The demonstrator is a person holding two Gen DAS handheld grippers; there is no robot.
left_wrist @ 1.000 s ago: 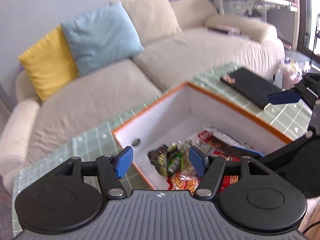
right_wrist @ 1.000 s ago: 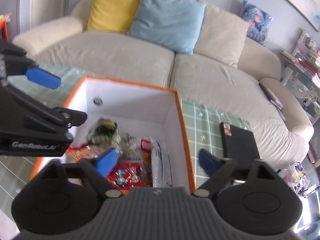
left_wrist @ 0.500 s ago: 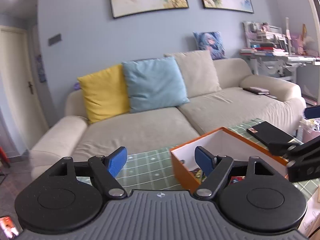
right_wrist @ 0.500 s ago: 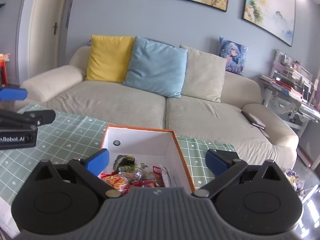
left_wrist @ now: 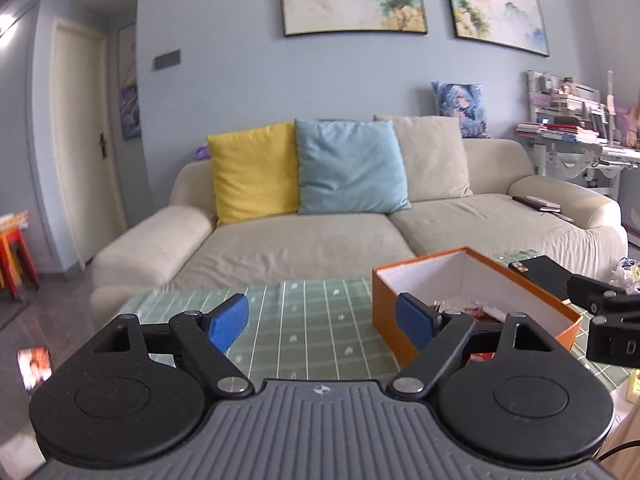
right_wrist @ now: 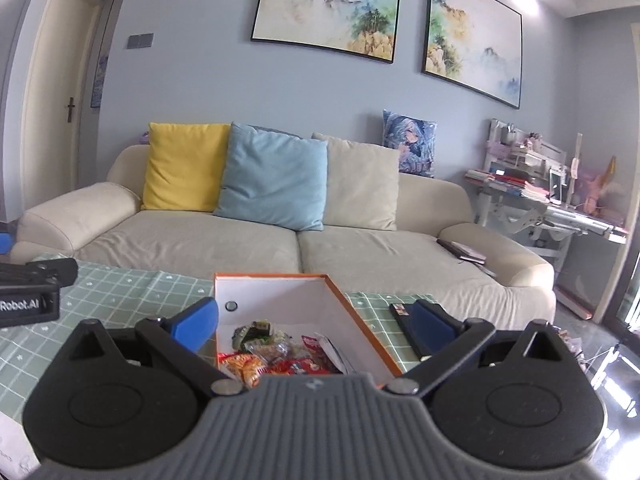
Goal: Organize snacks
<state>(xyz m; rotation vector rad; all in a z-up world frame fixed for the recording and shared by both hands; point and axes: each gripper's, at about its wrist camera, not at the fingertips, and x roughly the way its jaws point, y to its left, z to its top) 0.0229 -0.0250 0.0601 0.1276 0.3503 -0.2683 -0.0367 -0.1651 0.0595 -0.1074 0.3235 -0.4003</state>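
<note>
An orange box with a white inside (right_wrist: 352, 320) stands on the green checked table (right_wrist: 132, 292). Several snack packets (right_wrist: 276, 354) lie in a heap inside it. The box also shows in the left wrist view (left_wrist: 404, 300) at the right, with a few packets (left_wrist: 476, 310) visible over its rim. My right gripper (right_wrist: 316, 322) is open and empty, held back from the near end of the box. My left gripper (left_wrist: 322, 322) is open and empty, to the left of the box above the tablecloth (left_wrist: 304, 320).
A black flat lid or case (right_wrist: 412, 328) lies on the table right of the box. A beige sofa (right_wrist: 256, 240) with yellow, blue and beige cushions stands behind the table. A desk with clutter (right_wrist: 532, 192) is at the far right.
Both grippers have pulled up and back from over the box and levelled out, so the views now show the sofa and wall. Both stayed open and empty.
</note>
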